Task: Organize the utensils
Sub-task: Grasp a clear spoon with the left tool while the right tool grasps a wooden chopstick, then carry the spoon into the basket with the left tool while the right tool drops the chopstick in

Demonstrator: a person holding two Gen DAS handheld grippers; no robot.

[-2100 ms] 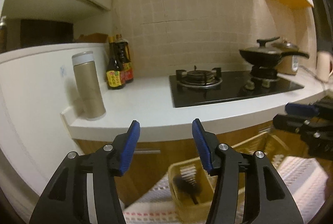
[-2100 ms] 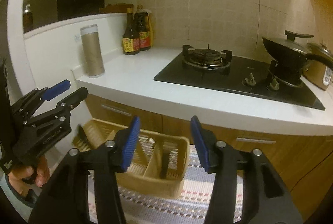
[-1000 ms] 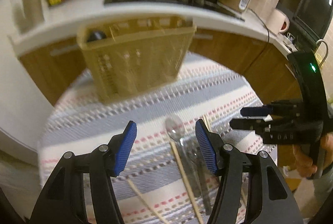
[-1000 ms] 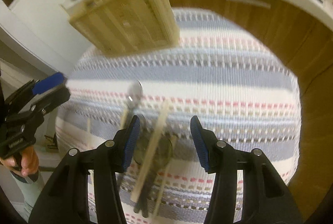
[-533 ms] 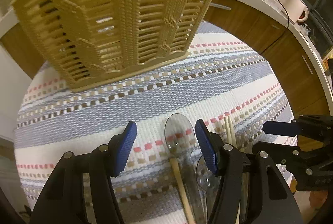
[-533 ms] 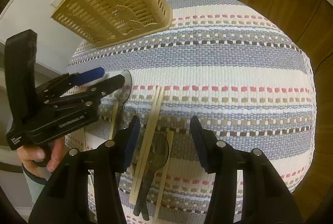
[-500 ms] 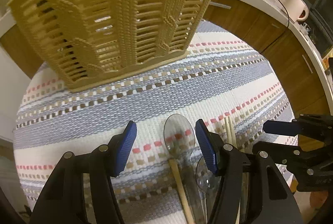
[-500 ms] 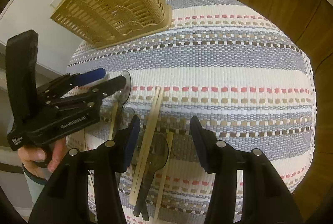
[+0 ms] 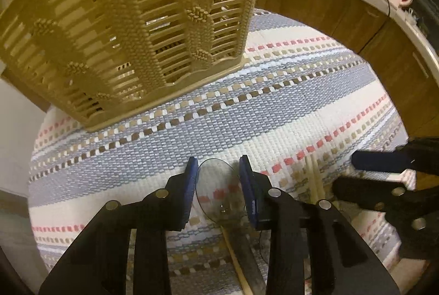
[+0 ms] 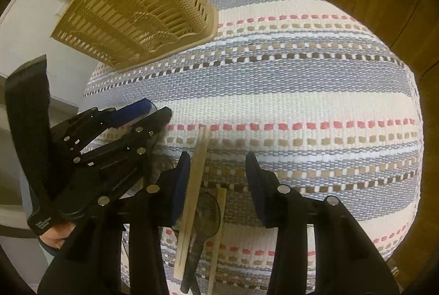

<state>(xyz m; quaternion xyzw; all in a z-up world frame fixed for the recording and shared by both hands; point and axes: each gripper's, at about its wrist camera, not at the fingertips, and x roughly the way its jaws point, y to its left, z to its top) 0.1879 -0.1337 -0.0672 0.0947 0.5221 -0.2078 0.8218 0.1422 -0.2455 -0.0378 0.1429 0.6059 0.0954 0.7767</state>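
Your left gripper (image 9: 218,179) stood with jaws apart, straddling the clear spoon (image 9: 219,192) on the striped mat (image 9: 274,108), below the wicker utensil basket (image 9: 131,20). Your right gripper (image 10: 218,179) gaped over the chopsticks (image 10: 192,190).

Left tool (image 9: 218,186): matte black plastic arms, blue pads, round silver screws at the joints. Right tool (image 10: 218,182): same build. White lettering marks the left tool's body. Bare skin shows on the left hand (image 10: 56,234).
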